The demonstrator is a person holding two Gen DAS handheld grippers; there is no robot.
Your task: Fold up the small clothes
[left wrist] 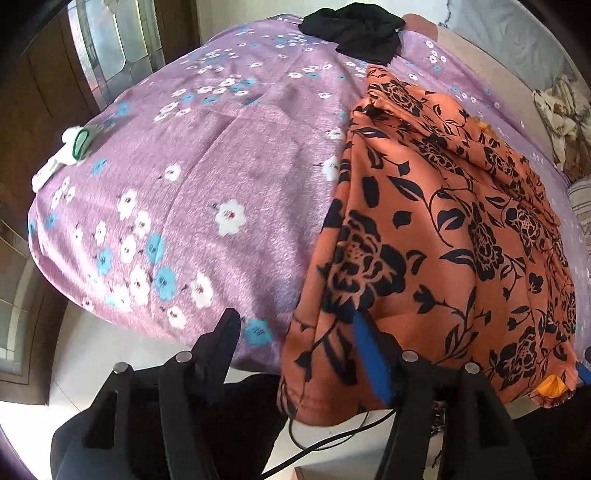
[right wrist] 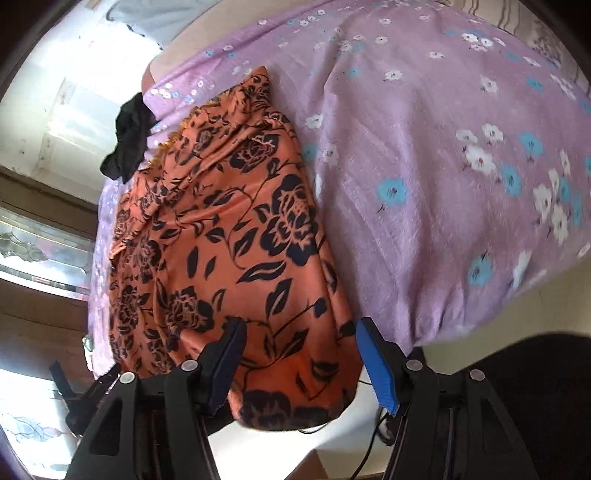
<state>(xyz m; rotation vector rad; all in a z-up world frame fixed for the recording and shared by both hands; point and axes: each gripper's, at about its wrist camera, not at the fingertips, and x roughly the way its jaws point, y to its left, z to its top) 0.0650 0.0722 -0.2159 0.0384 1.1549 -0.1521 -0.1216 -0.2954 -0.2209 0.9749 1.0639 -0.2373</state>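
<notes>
Both tongs open at the near hem of the orange garment on the bed

Left tongs (left wrist: pixel 295 332) and right tongs (right wrist: pixel 299 332) gape over the floral orange garment (left wrist: pixel 443 229), pads not pressing it; it lies lengthwise on the lilac bedspread (left wrist: pixel 221 147), black clothing (left wrist: pixel 354 29) beyond at the far edge.

Home bedroom: floral-sheeted bed (left wrist: pixel 229 155)

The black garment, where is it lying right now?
The black garment lies bunched at the far edge of the purple flowered bedspread, just beyond the orange flowered cloth; in the right wrist view it shows at upper left.
</notes>
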